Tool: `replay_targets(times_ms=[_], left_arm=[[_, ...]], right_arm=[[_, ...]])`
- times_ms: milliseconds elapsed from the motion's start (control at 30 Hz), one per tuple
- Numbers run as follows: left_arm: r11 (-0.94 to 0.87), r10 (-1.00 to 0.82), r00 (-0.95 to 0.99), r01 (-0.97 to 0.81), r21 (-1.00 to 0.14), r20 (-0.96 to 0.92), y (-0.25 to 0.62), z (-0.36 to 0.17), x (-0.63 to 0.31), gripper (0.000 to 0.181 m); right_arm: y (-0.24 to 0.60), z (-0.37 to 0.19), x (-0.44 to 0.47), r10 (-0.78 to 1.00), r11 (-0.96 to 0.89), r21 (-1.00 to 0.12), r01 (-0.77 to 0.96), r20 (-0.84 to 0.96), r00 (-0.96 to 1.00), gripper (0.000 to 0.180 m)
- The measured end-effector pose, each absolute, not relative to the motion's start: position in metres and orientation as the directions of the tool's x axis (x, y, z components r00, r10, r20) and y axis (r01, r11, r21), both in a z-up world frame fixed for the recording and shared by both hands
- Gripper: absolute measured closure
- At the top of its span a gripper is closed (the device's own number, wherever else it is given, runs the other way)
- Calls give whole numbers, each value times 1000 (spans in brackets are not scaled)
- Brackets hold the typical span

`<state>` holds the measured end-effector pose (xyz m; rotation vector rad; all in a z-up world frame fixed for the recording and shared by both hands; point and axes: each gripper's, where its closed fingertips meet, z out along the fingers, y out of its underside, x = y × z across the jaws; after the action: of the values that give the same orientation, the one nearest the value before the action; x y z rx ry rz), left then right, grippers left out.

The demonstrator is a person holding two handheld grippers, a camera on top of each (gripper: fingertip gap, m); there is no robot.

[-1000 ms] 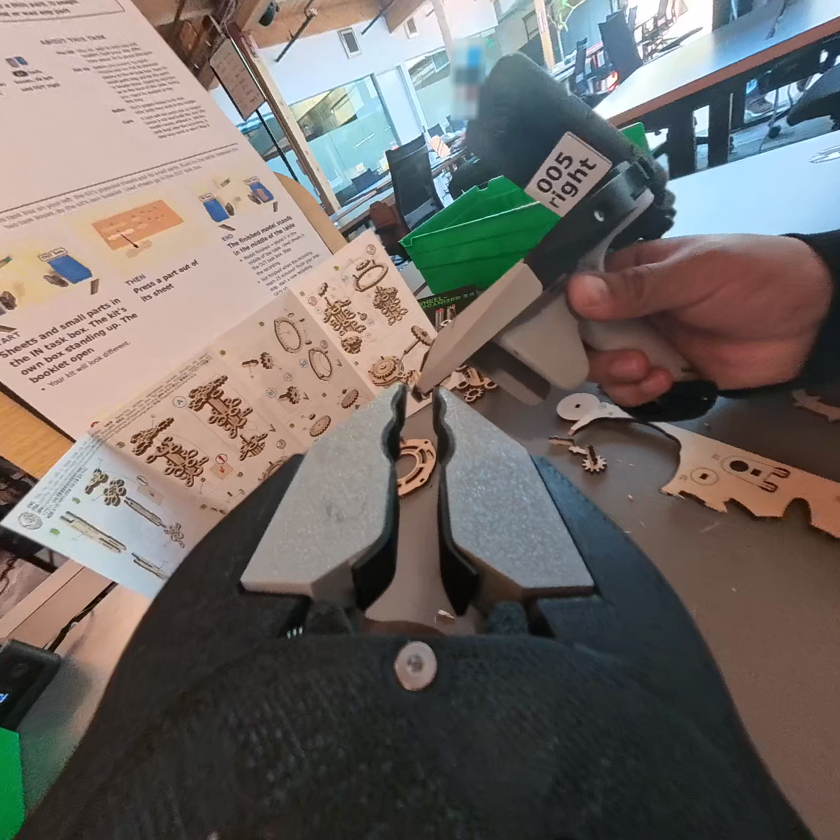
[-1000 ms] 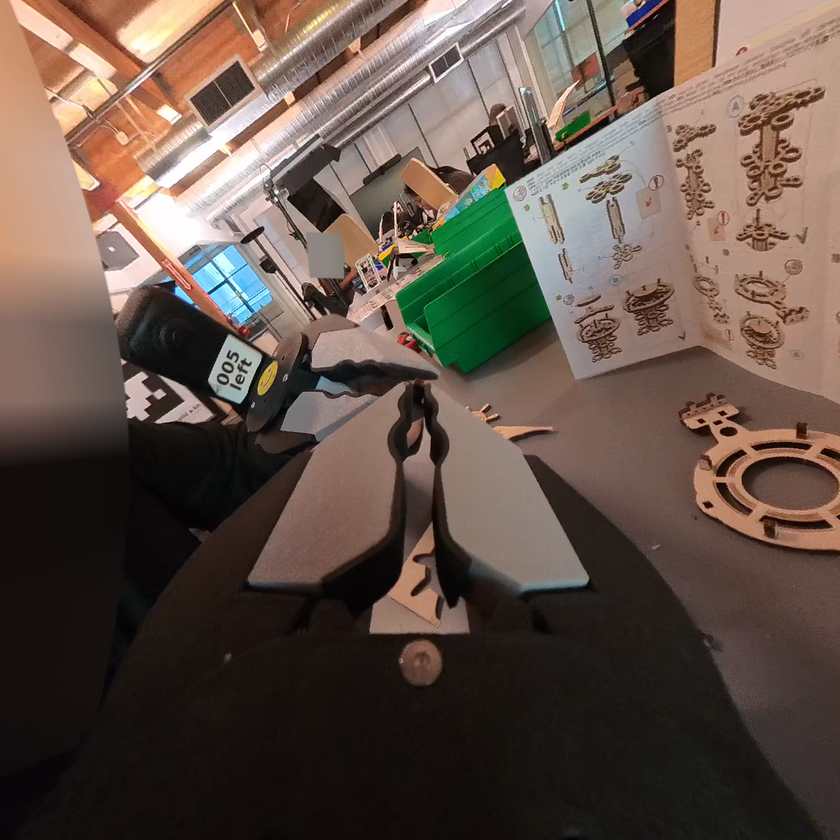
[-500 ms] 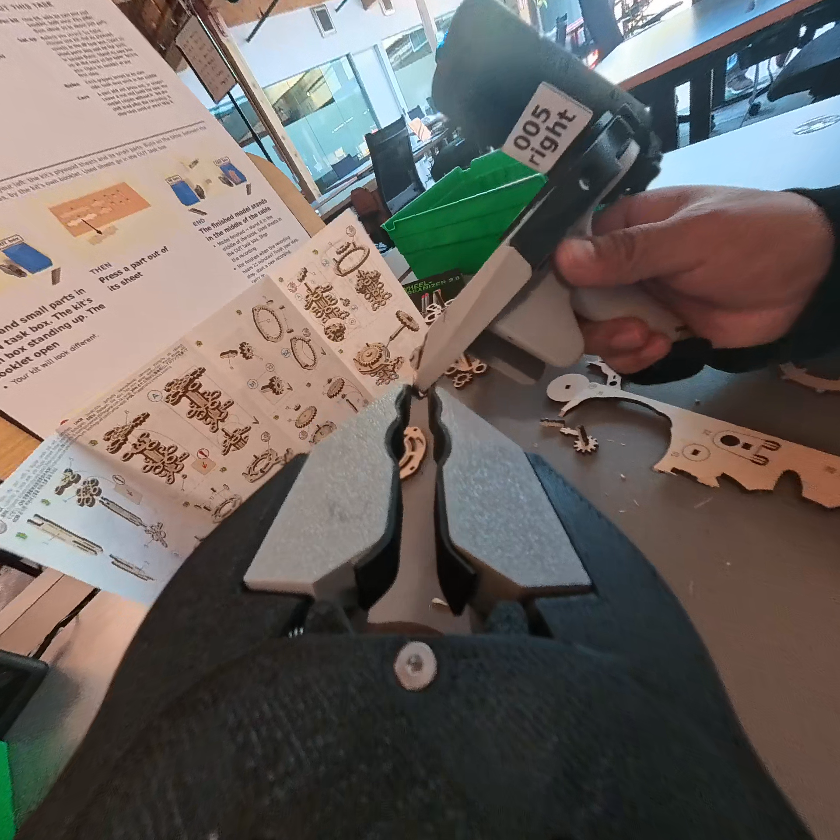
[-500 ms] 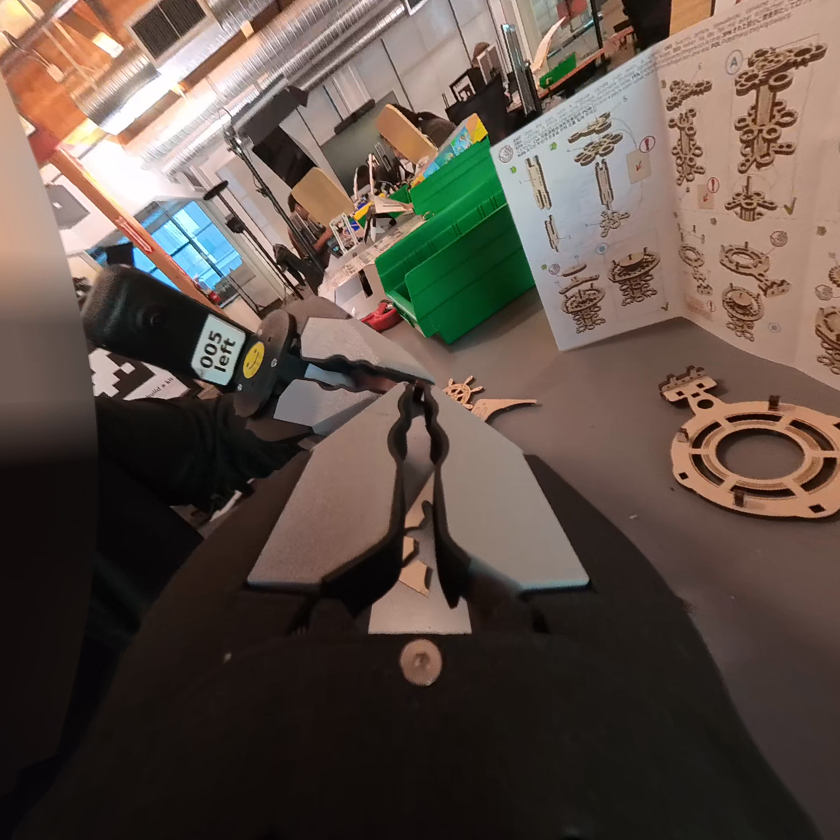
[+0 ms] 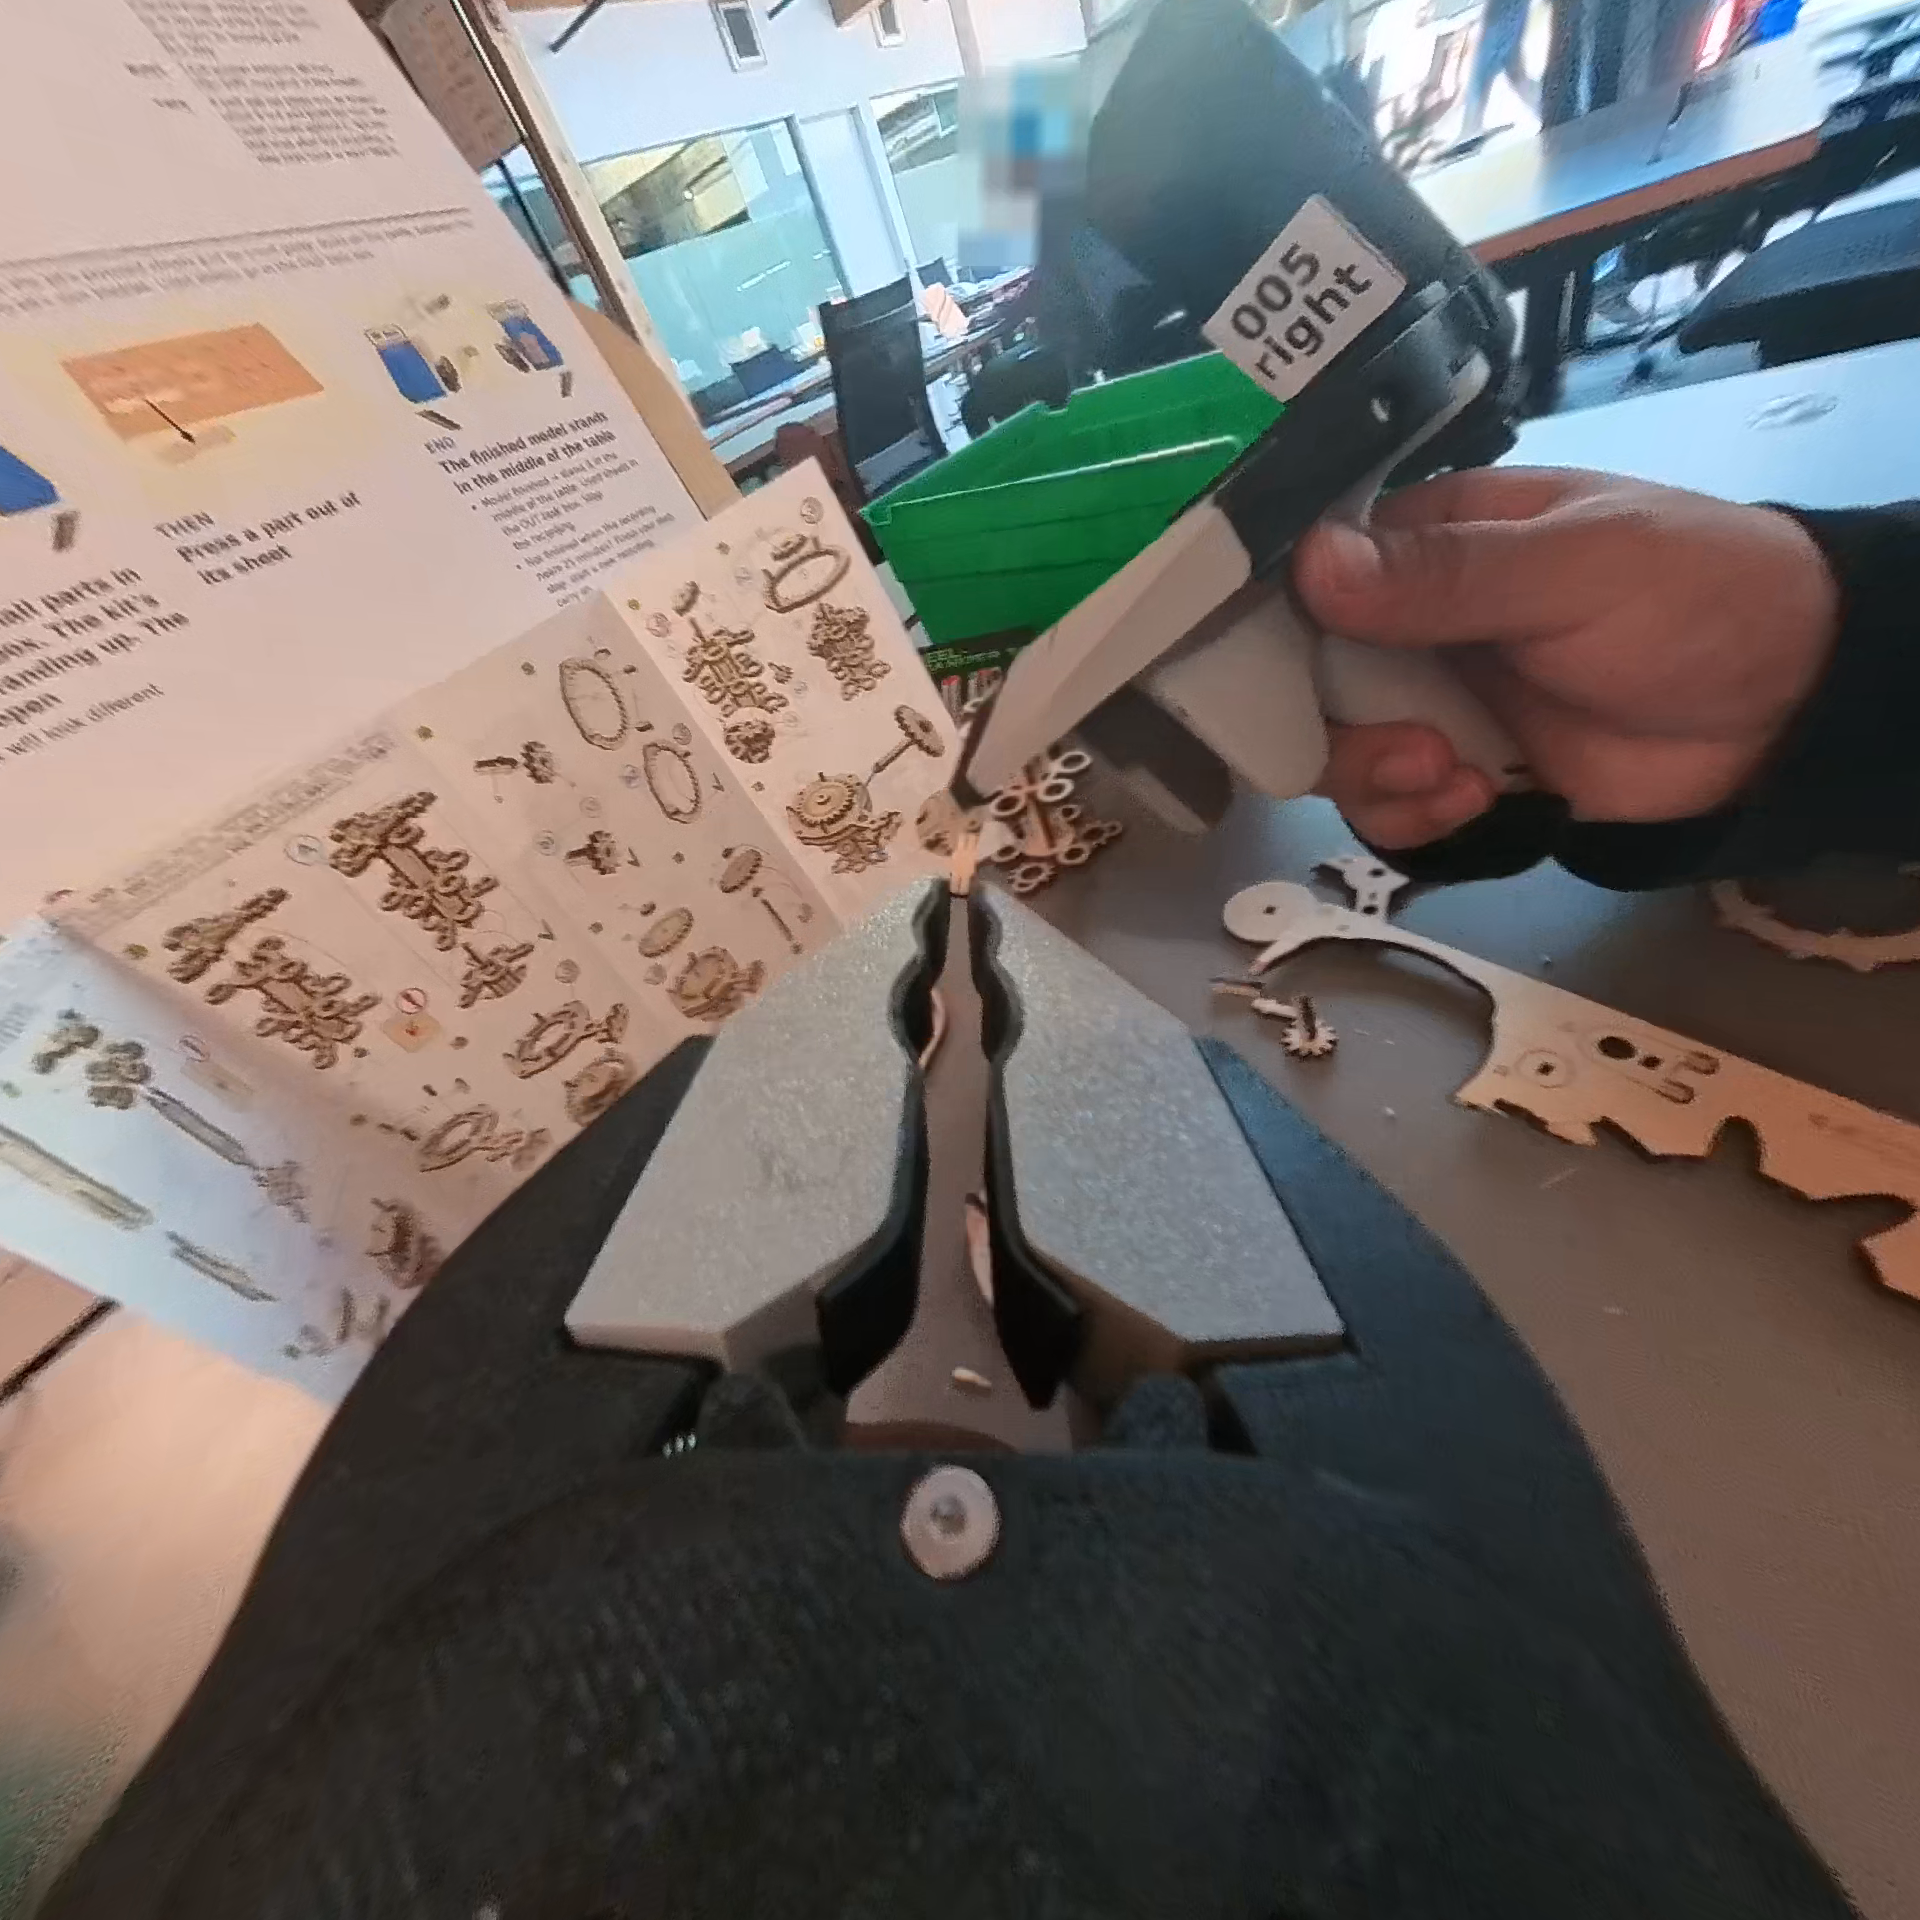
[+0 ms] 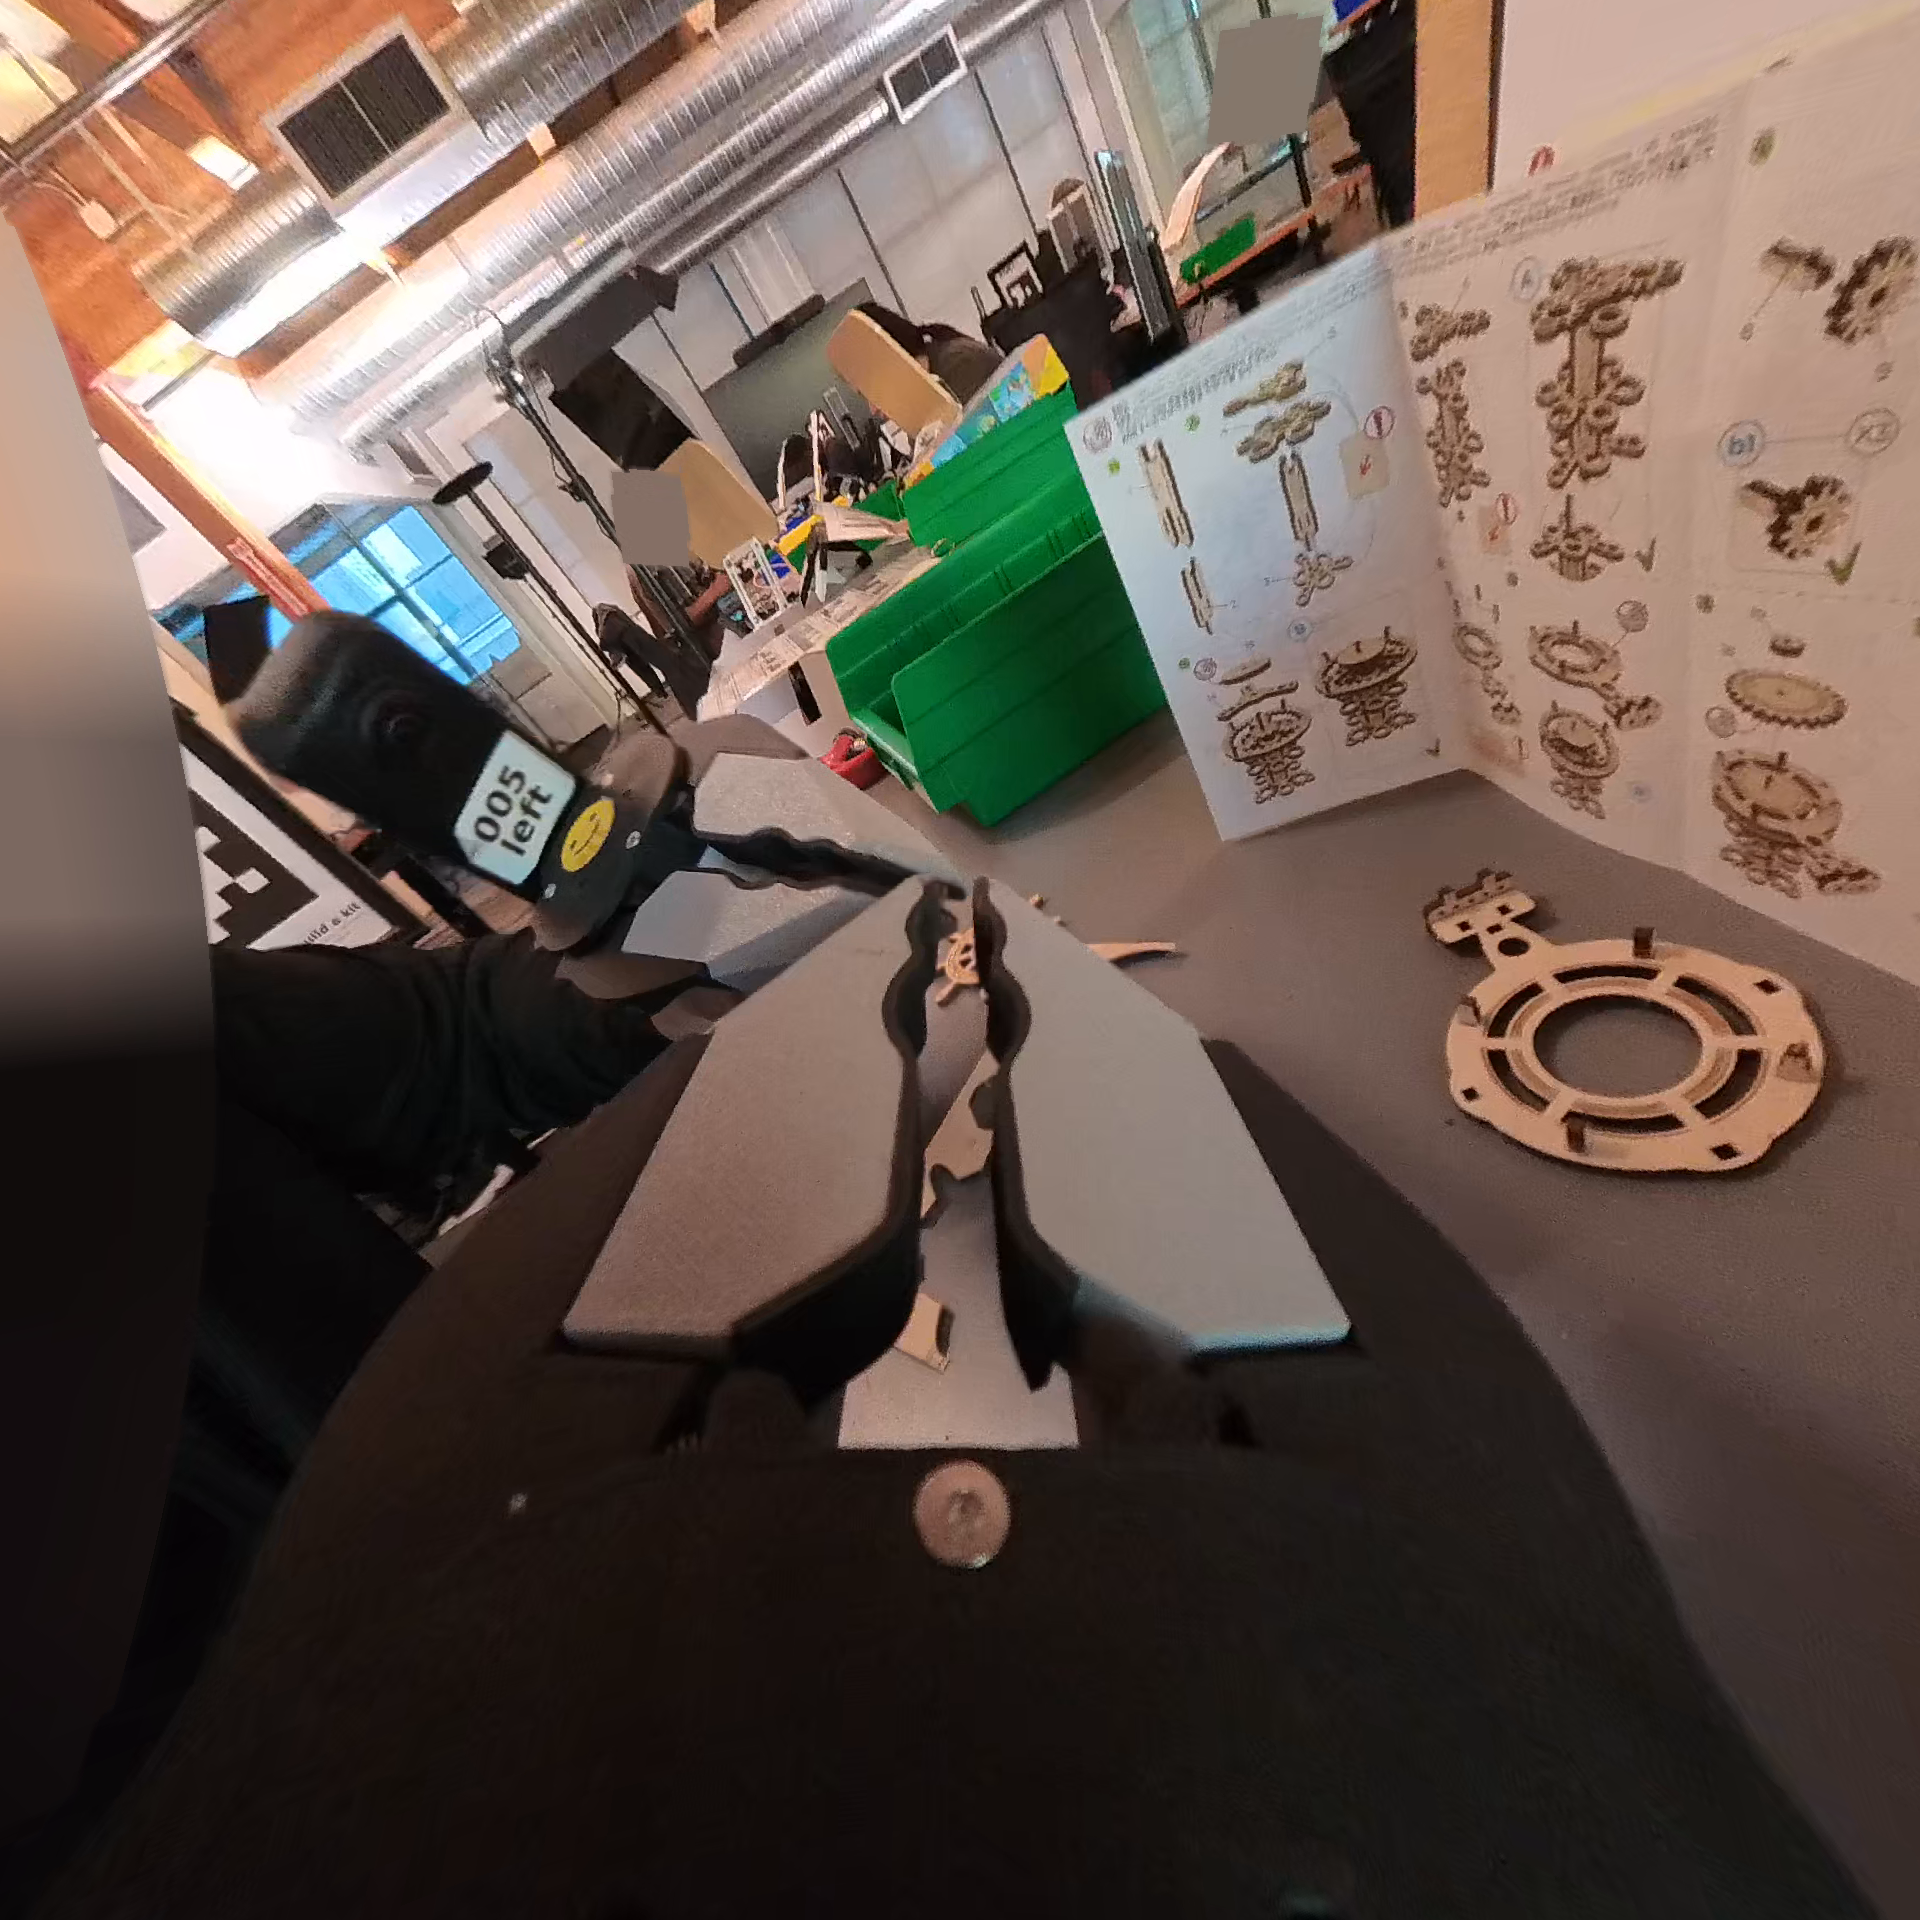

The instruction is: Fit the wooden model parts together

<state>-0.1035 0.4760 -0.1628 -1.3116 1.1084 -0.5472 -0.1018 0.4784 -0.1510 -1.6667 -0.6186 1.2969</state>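
My left gripper (image 5: pixel 961 902) is shut on a small thin wooden part (image 5: pixel 962 868) that sticks out of its tips. My right gripper (image 5: pixel 961 798) comes in from the upper right, held by a hand, and is shut on a small round wooden part (image 5: pixel 938 823). The two tips meet above the grey table, with the parts touching or nearly so. In the right wrist view, my right gripper (image 6: pixel 971 896) is shut, with a thin piece edge-on between its tips. The left gripper (image 6: pixel 914 878) reaches it from the left.
A wooden ring part (image 6: pixel 1631 1060) lies on the table to the right. A punched-out wooden sheet (image 5: pixel 1662 1101), a small gear (image 5: pixel 1304 1034) and a cluster of wooden rings (image 5: pixel 1049 821) lie nearby. The folded booklet (image 5: pixel 520 883), a poster (image 5: pixel 260 364) and green bins (image 5: pixel 1060 520) stand behind. Both grippers' tips are close together, under 4 cm apart.
Both grippers have stayed shut and tip to tip. They have shifted slightly together, and the small part between the tips now shows more clearly.
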Motion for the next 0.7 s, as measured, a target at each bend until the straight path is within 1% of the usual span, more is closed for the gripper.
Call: replay_targets(times_ms=[67,133,200,267,433,600,700], left_arm=[[184,-879,401,-215,-959,-259,474,-162,-103,181],[137,-911,366,-171,-976,-191,471,-161,-102,181],[92,-948,297,-98,-991,-117,462,-156,-100,181],[44,-960,274,-63,-997,-60,460,-153,-101,181],[6,-975,223,-47,-999,-16,455,-154,-99,181],[-19,-980,199,-44,-999,10,453,-155,-98,181],[-68,-985,161,-37,-997,61,451,-156,-98,181]], right_arm=[[475,-145,-100,842,-427,-895,-129,-446,304,175],[466,-143,-103,876,-398,-914,-74,-403,264,172],[464,-145,-102,891,-362,-932,-24,-354,285,169],[460,-145,-104,910,-316,-949,8,-301,284,174],[457,-150,-110,925,-260,-963,74,-226,306,176],[455,-147,-109,927,-271,-961,60,-244,286,178],[453,-147,-109,931,-259,-964,69,-230,283,179]])
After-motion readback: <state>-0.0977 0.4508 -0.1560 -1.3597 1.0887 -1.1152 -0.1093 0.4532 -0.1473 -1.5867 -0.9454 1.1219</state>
